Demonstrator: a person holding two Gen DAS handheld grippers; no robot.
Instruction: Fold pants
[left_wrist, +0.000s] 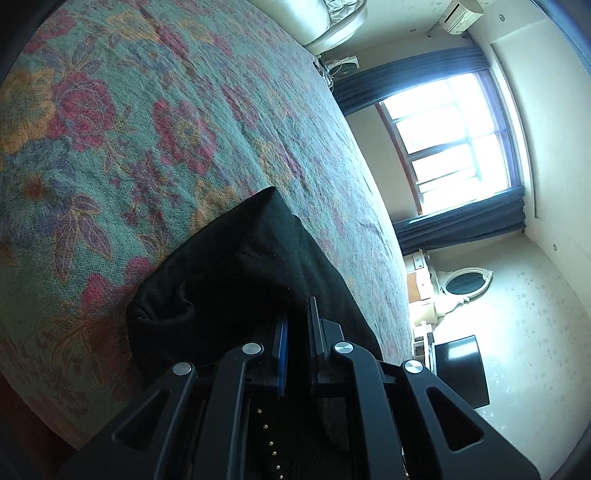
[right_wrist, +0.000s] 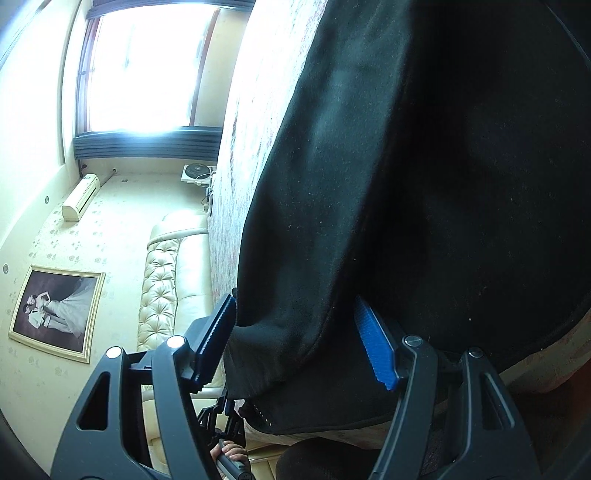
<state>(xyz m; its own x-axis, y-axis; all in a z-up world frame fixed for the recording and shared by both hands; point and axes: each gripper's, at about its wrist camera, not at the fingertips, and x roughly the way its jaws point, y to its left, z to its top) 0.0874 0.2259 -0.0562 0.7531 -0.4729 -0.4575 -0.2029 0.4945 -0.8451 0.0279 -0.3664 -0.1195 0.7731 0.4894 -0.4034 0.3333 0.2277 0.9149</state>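
Note:
The black pants lie on a bed with a floral green spread. In the left wrist view my left gripper is shut on a fold of the black cloth, its blue-padded fingers nearly together with fabric between them. In the right wrist view the pants fill most of the frame. My right gripper is open, its blue ridged pads set wide on either side of a hanging edge of the pants, not squeezing it.
A cream tufted headboard stands at the bed's far end. A window with dark blue curtains, a vanity mirror and a dark TV screen line the walls. A framed photo and an air conditioner hang on the wall.

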